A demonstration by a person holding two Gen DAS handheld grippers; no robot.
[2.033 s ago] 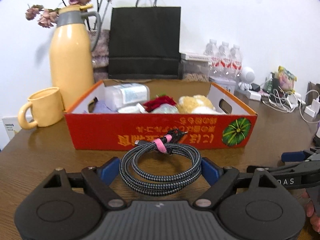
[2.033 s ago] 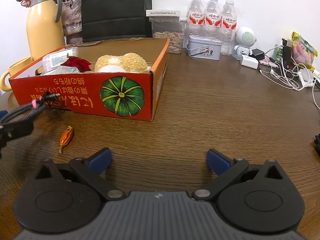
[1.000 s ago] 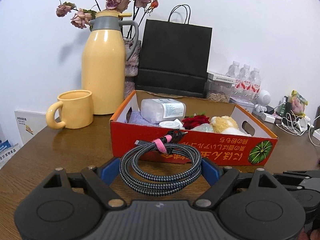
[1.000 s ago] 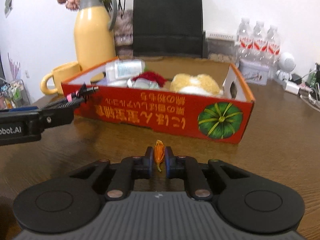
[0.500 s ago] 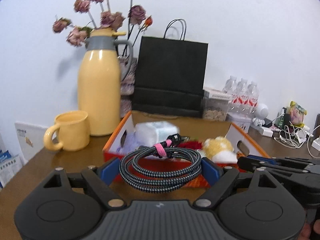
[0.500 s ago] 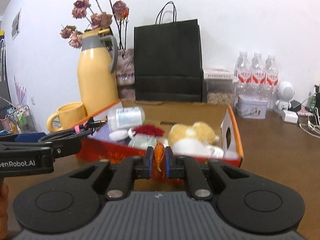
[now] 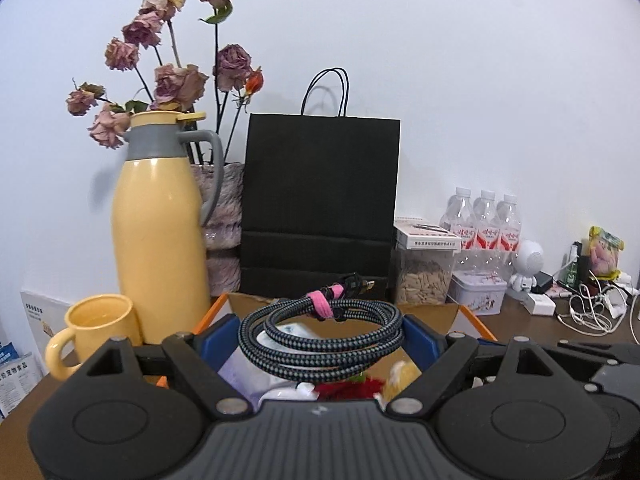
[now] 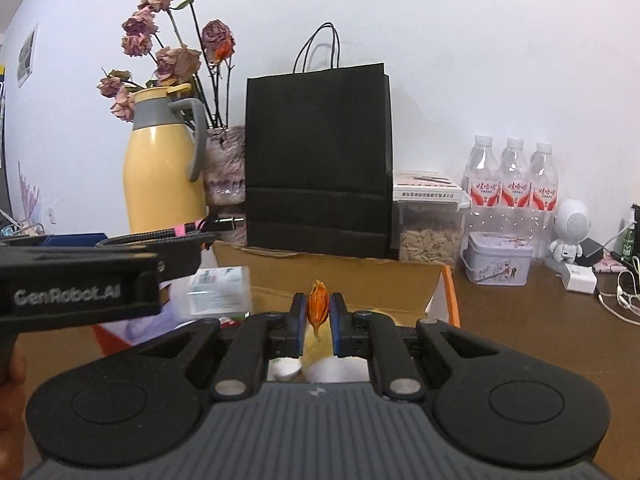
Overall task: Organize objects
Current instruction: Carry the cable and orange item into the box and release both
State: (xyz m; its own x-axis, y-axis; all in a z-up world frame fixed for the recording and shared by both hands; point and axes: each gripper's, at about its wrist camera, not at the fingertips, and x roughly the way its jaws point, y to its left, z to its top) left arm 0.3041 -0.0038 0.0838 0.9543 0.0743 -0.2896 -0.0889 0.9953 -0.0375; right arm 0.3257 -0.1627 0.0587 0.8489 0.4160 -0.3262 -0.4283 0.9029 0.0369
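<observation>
Both your grippers had risen above the box (image 8: 436, 280). Your left gripper (image 7: 320, 334), fingers wide, clamped the coiled cable (image 7: 320, 330); your right gripper (image 8: 316, 322), tilted slightly downward, pinched the orange bud (image 8: 318, 306).

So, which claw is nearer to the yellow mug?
Left. The left claw, shut on the coiled cable, is above the box's left part, beside the yellow mug. The right claw, pinching the dried orange bud, is farther right, beyond the left claw.
</observation>
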